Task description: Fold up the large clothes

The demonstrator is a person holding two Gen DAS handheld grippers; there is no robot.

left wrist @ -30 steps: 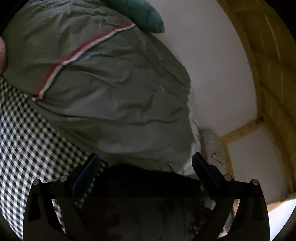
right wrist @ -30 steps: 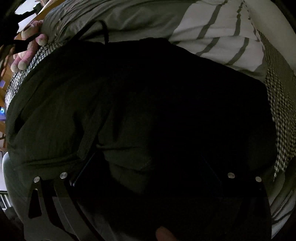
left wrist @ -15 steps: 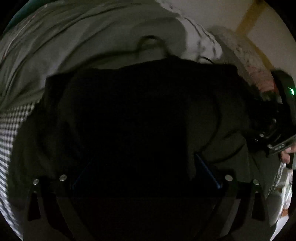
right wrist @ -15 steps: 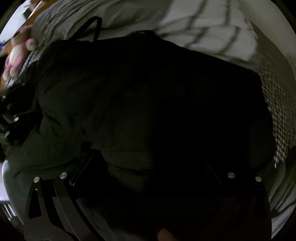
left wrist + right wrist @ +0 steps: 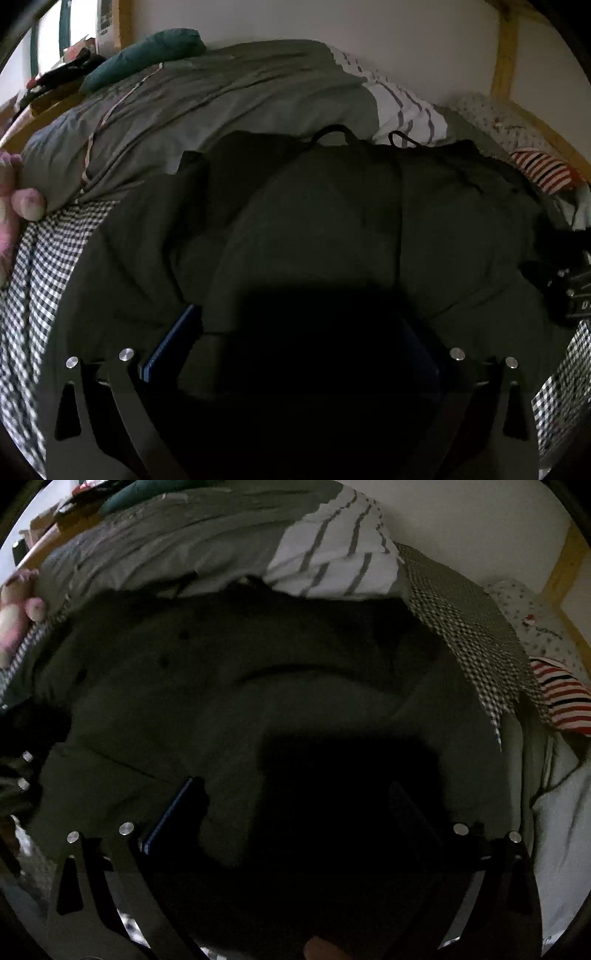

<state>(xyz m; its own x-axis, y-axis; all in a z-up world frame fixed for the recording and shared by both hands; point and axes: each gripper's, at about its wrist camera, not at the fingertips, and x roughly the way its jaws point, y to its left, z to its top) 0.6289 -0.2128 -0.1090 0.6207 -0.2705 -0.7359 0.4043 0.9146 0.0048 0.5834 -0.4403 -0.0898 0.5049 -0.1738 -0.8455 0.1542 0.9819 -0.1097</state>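
A large dark olive jacket point(image 5: 332, 221) lies spread on the bed, with black hanging loops at its far edge; it also fills the right wrist view point(image 5: 240, 701). My left gripper point(image 5: 295, 332) is open, its fingers wide apart with jacket fabric bunched between them. My right gripper point(image 5: 295, 805) is also open, fingers wide apart over the near part of the jacket. The right gripper's body shows at the right edge of the left wrist view point(image 5: 565, 288). The near fabric is in deep shadow.
A grey duvet point(image 5: 184, 103) and a striped white pillow point(image 5: 332, 554) lie behind the jacket. A black-and-white checked cloth point(image 5: 40, 266) lies left, a red-striped garment point(image 5: 561, 694) right. A teal cushion point(image 5: 147, 51), wooden bed frame point(image 5: 506, 48) and wall stand behind.
The left gripper has swung down from facing the duvet and wall to facing the jacket. The right gripper has shifted, and the jacket lies flatter on the bed.
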